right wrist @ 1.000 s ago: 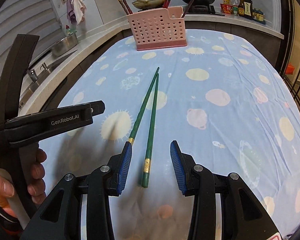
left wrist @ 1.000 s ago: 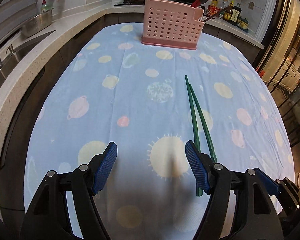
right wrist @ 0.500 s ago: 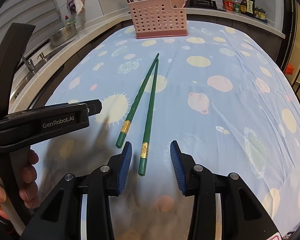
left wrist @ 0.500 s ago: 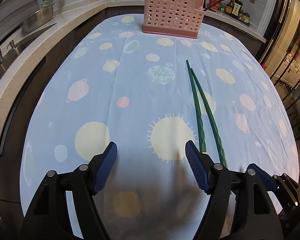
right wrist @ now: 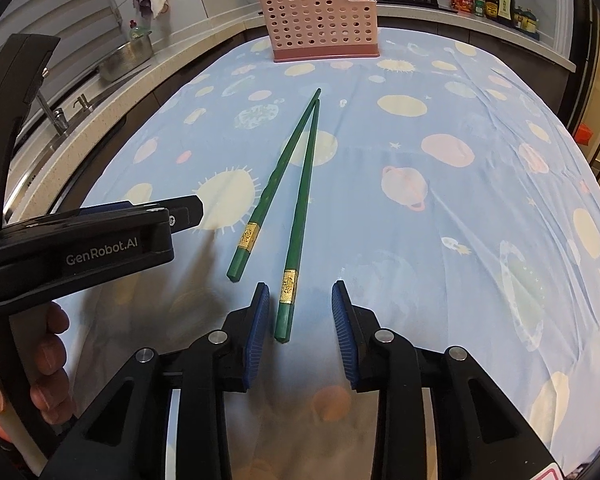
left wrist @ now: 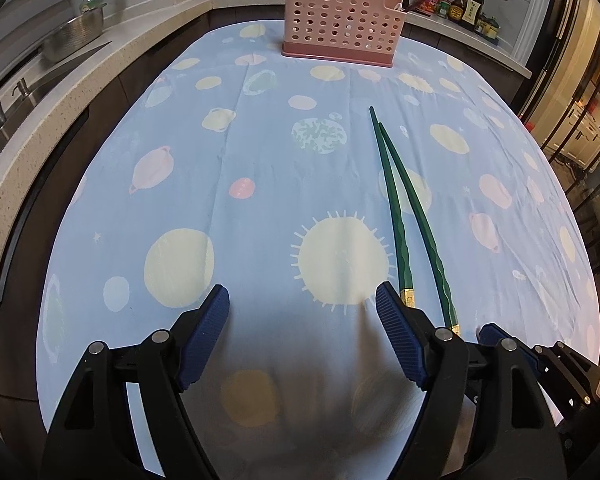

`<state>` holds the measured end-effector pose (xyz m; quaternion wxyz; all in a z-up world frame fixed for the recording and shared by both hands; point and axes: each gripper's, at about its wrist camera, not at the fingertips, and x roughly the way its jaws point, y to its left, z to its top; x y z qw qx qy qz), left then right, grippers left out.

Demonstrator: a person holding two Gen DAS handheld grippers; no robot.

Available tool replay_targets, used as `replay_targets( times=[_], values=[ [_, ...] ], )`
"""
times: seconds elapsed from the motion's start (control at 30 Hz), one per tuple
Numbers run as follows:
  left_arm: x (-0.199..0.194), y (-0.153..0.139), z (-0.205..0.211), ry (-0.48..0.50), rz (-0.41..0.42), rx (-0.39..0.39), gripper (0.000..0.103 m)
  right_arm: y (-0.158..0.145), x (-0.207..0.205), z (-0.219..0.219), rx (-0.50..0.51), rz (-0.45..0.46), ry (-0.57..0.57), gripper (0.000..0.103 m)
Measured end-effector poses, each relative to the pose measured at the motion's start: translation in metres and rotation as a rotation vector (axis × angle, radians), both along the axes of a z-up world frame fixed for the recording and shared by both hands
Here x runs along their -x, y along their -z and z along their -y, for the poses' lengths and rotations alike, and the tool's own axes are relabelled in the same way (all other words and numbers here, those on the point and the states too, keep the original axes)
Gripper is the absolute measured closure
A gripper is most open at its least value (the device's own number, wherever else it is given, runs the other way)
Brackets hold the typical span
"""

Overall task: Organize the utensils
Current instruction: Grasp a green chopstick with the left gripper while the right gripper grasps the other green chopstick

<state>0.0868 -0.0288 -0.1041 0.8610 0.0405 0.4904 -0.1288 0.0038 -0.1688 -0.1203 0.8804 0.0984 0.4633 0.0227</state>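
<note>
Two green chopsticks with gold bands lie on the blue planet-print cloth (right wrist: pixel 460 240), tips touching and butt ends apart. The butt end of the right chopstick (right wrist: pixel 300 216) lies between the jaws of my right gripper (right wrist: pixel 300 292), which are closing; the pads do not touch it. The left chopstick (right wrist: pixel 274 176) ends just outside the left finger. My left gripper (left wrist: pixel 300 292) hovers over the cloth left of the chopsticks (left wrist: pixel 396 216), jaws wide, opening and empty. A pink perforated utensil holder (right wrist: pixel 320 20) stands at the table's far end with chopsticks in it.
A hand holds the left gripper's body (right wrist: pixel 100 240) at the left of the right wrist view. A counter with a sink and metal bowl (left wrist: pixel 76 36) runs along the left. A stove with pans and sauce bottles (left wrist: pixel 460 4) lies behind the holder.
The right gripper's jaws have narrowed around the right chopstick's butt end. Both views have eased back a little, so both butt ends now show ahead of the right fingers.
</note>
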Motion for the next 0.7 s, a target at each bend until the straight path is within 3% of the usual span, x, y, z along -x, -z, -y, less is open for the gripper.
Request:
replay_targets(
  times=[0.13,0.27,0.7],
  values=[
    [0.001,0.002,0.002,0.006,-0.005,-0.001,0.031,0.003,-0.001,0.002,-0.010,-0.012,0.007,0.083],
    [0.001,0.003,0.004,0.013,-0.010,0.000,0.031,0.005,-0.002,0.006,-0.009,-0.018,0.021,0.096],
    [0.012,0.003,0.024,0.078,-0.008,0.006,0.023,0.004,0.004,0.029,-0.016,-0.002,0.114,0.096]
  ],
)
